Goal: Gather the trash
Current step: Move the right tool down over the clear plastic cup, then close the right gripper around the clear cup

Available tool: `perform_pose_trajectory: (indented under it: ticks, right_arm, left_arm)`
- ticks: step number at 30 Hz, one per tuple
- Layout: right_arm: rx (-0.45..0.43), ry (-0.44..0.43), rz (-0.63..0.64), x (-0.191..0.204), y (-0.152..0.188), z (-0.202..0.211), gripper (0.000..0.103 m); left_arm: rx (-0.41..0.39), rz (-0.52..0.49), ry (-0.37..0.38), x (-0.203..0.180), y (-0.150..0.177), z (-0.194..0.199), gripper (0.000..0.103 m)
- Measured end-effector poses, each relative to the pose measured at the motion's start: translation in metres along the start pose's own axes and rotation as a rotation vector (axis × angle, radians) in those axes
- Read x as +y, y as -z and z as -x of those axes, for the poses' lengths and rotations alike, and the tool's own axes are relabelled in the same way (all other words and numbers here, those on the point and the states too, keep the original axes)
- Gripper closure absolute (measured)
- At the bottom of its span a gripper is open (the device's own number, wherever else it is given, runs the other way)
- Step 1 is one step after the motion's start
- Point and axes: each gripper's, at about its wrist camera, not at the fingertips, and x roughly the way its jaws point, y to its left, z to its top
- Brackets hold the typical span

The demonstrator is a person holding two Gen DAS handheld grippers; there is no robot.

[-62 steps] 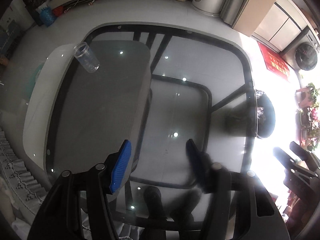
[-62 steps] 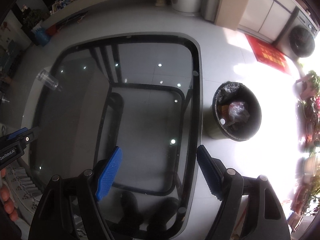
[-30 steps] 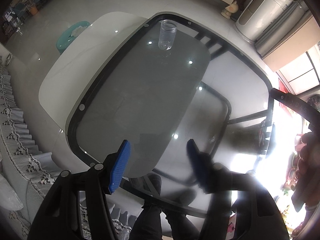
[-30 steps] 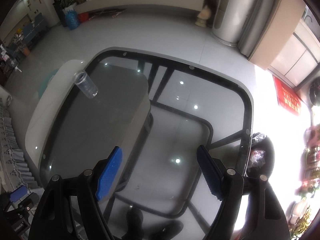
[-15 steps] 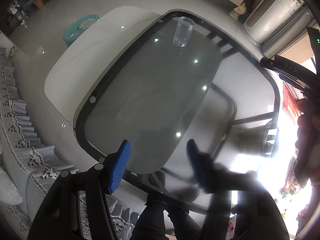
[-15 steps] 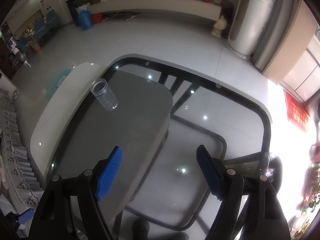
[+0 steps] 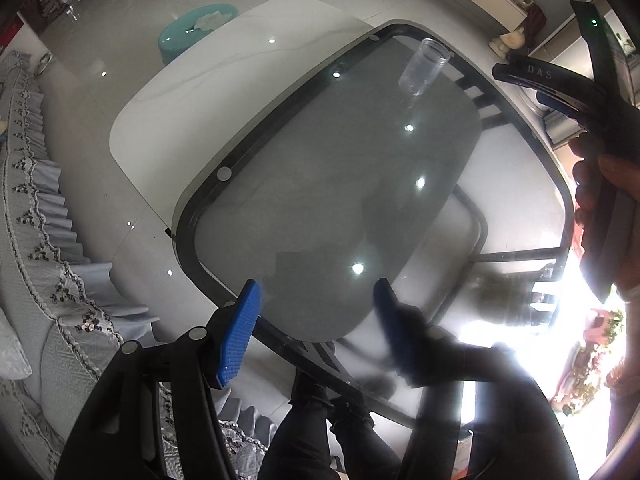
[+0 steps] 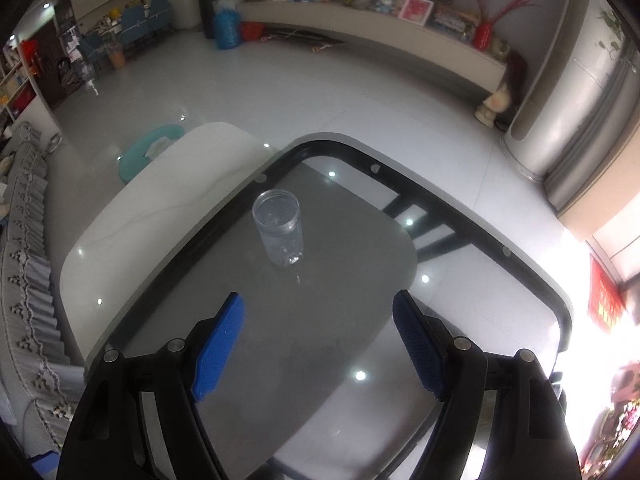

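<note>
Cylindrical clear plastic cup (image 8: pixel 280 227), upright on our smooth, rounded glass table (image 8: pixel 352 300); left gripper (image 7: pixel 316 332) and right gripper (image 8: pixel 320 340), ribbed blue pads, both spread wide, empty.

A black-rimmed glass table (image 8: pixel 472 216) bears one clear plastic jar (image 8: pixel 280 228), upright near its far edge

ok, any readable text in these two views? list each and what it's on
"DAS" – on the black body of the right gripper, seen at the right edge of the left wrist view.
Red banner by the bright doorway, right wrist view: has markings, too blurred to read.
Framed pictures and boxes on the long shelf, right wrist view: too small to read.
Clear plastic cup on the glass table: no label visible.
</note>
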Motion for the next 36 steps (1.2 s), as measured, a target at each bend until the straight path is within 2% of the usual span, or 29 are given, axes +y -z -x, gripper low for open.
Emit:
perform_pose_trajectory:
  ticks: [7, 9, 10, 24, 32, 34, 36]
  right_arm:
    - [-0.010, -0.044, 0.035, 0.020, -0.023, -0.027, 0.029]
    - [-0.005, -0.053, 0.039, 0.025, -0.028, -0.036, 0.025]
    - [-0.006, -0.047, 0.036, 0.025, -0.030, -0.041, 0.022]
    - [0.094, -0.005, -0.015, 0.025, -0.045, -0.131, 0.022]
    - [0.098, 0.010, 0.002, 0.029, -0.043, -0.150, 0.022]
    - [0.091, 0.022, 0.017, 0.031, -0.043, -0.152, 0.024]
    - [0.097, 0.025, 0.025, 0.032, -0.044, -0.154, 0.031]
  left_arm:
    - [0.007, 0.063, -0.013, 0.029, 0.002, -0.005, 0.044]
    - [0.009, 0.078, -0.017, 0.036, 0.004, -0.007, 0.044]
    - [0.010, 0.086, -0.017, 0.039, 0.004, -0.007, 0.044]
    - [0.033, 0.162, -0.027, 0.071, 0.016, -0.017, 0.044]
    - [0.048, 0.187, -0.041, 0.081, 0.023, -0.024, 0.044]
    - [0.050, 0.187, -0.044, 0.083, 0.024, -0.026, 0.044]
    - [0.049, 0.188, -0.046, 0.083, 0.023, -0.026, 0.044]
